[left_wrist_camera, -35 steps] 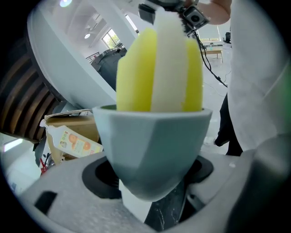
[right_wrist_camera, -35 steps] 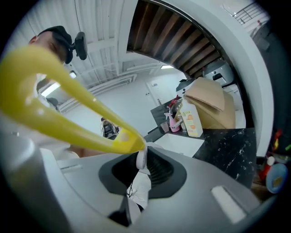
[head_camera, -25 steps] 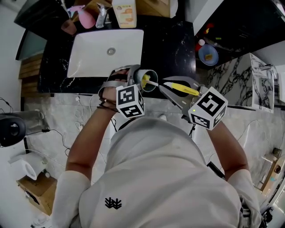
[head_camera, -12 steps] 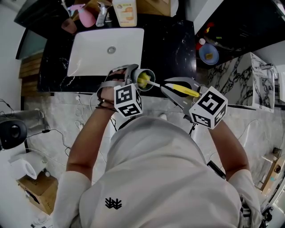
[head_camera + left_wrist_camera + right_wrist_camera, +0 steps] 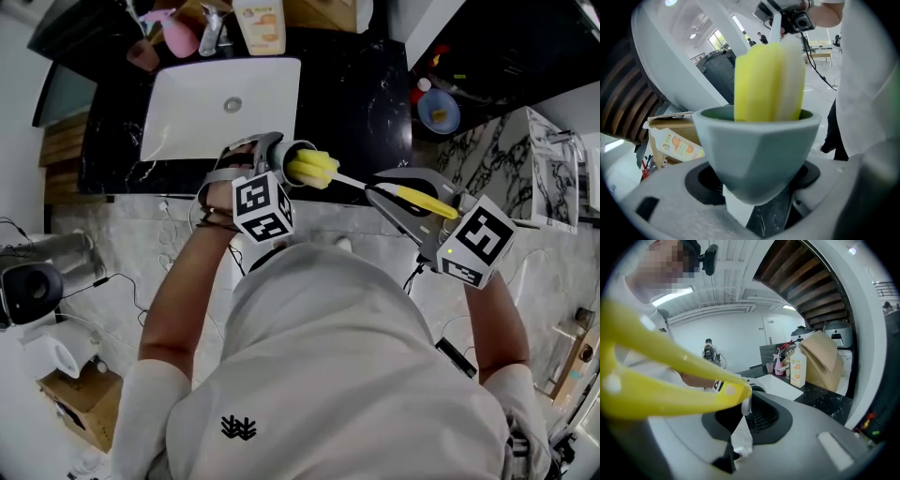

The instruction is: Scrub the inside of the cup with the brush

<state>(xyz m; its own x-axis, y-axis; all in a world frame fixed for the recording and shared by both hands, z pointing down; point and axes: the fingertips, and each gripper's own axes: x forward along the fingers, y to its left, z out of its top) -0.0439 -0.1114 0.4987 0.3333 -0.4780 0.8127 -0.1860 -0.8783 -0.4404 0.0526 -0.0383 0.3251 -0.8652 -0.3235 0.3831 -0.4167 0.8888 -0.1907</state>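
My left gripper (image 5: 274,156) is shut on a grey-green cup (image 5: 292,156), which lies on its side over the counter's front edge with its mouth facing right. In the left gripper view the cup (image 5: 757,150) fills the space between the jaws. The brush's yellow and white sponge head (image 5: 768,82) stands in its mouth. From above, the sponge head (image 5: 312,169) sticks mostly out of the cup. My right gripper (image 5: 405,193) is shut on the brush's yellow handle (image 5: 424,200), which crosses the right gripper view as a broad yellow bar (image 5: 670,376).
A white sink (image 5: 183,127) is set in the black counter (image 5: 361,94) just beyond the cup. A faucet (image 5: 214,33), a pink spray bottle (image 5: 178,36) and a soap bottle (image 5: 261,23) stand behind it. A blue bowl (image 5: 438,114) sits at the right.
The right gripper has drawn back to the right, pulling the sponge head from deep in the cup to mostly outside it. The left gripper and cup shifted slightly left and up.
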